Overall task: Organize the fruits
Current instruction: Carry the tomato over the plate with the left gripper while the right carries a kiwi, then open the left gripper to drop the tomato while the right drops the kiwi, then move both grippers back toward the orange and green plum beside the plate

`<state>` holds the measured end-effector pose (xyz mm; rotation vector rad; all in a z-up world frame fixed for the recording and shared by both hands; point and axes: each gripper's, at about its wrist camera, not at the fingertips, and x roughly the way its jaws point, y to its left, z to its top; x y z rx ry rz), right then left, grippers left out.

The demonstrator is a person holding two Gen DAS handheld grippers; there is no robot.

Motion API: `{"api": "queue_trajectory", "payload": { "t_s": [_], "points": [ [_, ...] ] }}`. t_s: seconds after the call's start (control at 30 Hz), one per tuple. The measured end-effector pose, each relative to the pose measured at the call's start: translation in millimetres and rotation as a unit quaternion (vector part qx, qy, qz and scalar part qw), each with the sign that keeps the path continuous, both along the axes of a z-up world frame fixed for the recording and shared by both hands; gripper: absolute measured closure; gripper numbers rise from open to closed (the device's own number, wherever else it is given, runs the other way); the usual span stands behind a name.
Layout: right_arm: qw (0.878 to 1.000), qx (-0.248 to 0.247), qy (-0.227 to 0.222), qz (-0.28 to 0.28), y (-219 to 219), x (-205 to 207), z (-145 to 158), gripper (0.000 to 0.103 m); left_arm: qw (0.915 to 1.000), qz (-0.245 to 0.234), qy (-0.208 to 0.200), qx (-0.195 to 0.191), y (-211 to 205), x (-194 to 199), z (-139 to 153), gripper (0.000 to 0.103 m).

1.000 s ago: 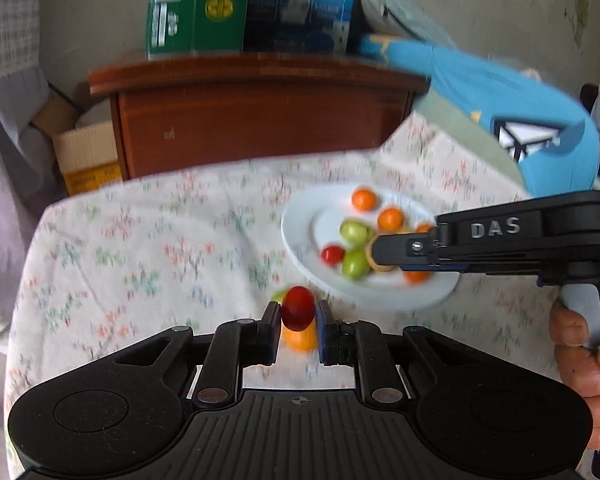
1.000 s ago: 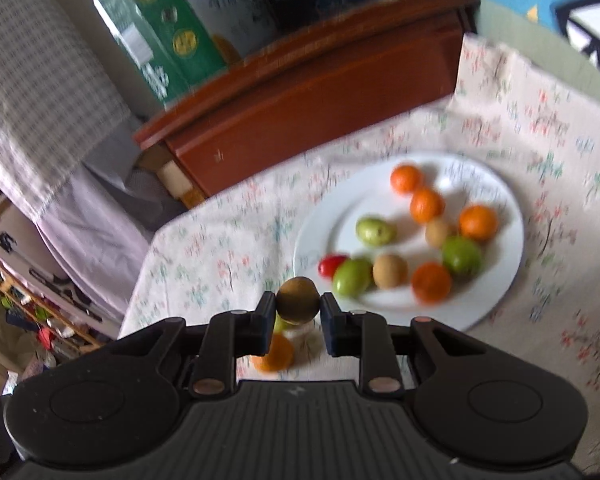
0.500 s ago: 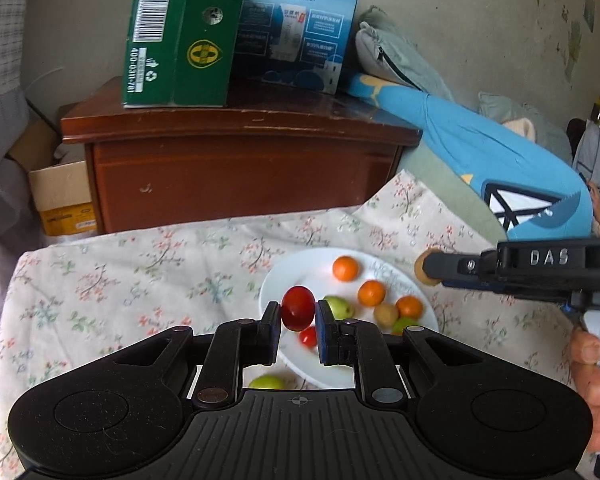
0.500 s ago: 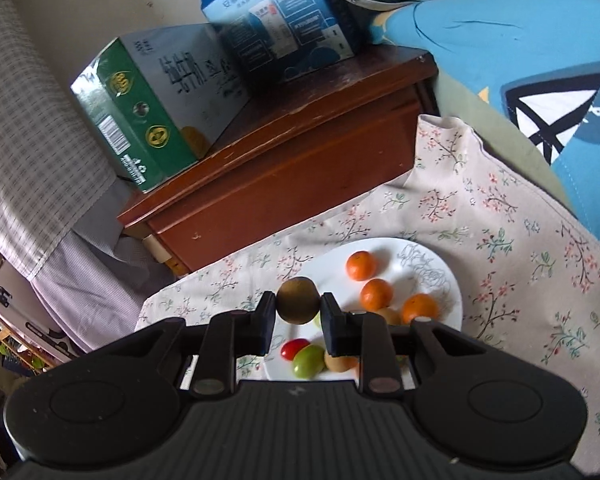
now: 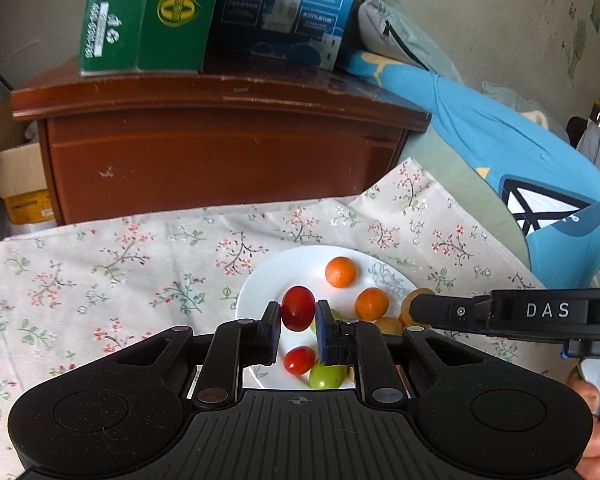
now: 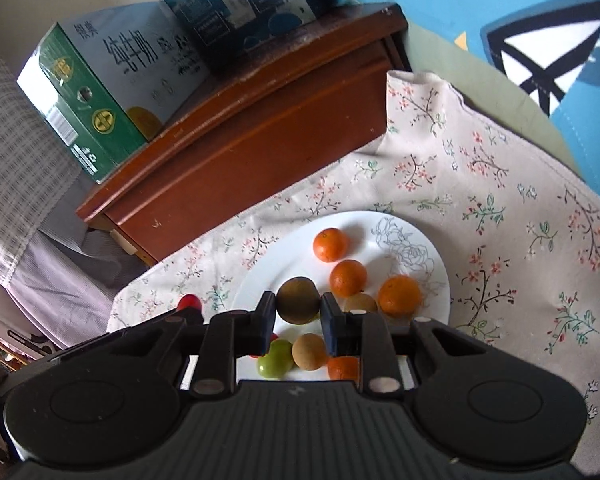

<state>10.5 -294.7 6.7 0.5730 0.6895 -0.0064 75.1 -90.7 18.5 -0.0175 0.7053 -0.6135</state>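
A white plate (image 5: 300, 264) (image 6: 404, 240) on the floral cloth holds several small fruits: oranges (image 5: 340, 272) (image 6: 331, 244), a red tomato (image 5: 299, 360), green fruits (image 5: 326, 376) (image 6: 275, 359) and brown ones (image 6: 309, 351). My left gripper (image 5: 298, 314) is shut on a red cherry tomato (image 5: 297, 307), held above the plate's near side. My right gripper (image 6: 298, 306) is shut on a brown round fruit (image 6: 297, 300) above the plate; it also shows in the left wrist view (image 5: 500, 312), with that fruit (image 5: 416, 300) at its tip.
A brown wooden cabinet (image 5: 220, 148) (image 6: 260, 128) stands behind the table with a green carton (image 5: 148, 16) (image 6: 96, 92) and a blue carton (image 5: 284, 8) (image 6: 240, 4) on top. A blue cushion (image 5: 520, 168) lies at the right. A cardboard box (image 5: 16, 184) sits at the left.
Both grippers rose from the cloth, each carrying its fruit, and now hold over the plate. The left gripper has come a little nearer to the plate.
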Motion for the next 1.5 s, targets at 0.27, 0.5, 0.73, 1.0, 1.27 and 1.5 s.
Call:
{"api": "queue_trajectory", "payload": {
  "t_s": [0.27, 0.5, 0.73, 1.0, 1.27, 1.5],
  "points": [
    [1.000, 0.010, 0.027, -0.001, 1.7, 7.7, -15.8, 0.079, 0.9997, -0.007, 0.023, -0.002, -9.7, 14.8, -17.6, 0.087],
    [0.999, 0.015, 0.030, -0.012, 0.7, 9.5, -21.4, 0.076, 0.9996, -0.009, 0.027, -0.007, -14.3, 18.8, -18.3, 0.082],
    [1.000, 0.010, 0.011, -0.018, 0.5, 6.2, -14.9, 0.075, 0.9998, 0.010, 0.010, -0.016, -5.4, 14.8, 2.0, 0.050],
    [1.000, 0.003, 0.001, -0.010, 4.1, 4.8, -8.6, 0.069, 0.9997, 0.024, 0.006, -0.003, 13.9, 9.4, 23.3, 0.037],
    [0.999, -0.014, 0.005, 0.043, 29.7, 1.0, -10.1, 0.069, 0.9992, 0.032, 0.007, 0.025, 43.5, -2.4, 32.7, 0.036],
    [0.997, -0.014, 0.019, 0.077, 50.6, -5.8, -16.8, 0.069, 0.9984, 0.046, 0.008, 0.031, 60.0, -9.2, 32.9, 0.028]
  ]
}}
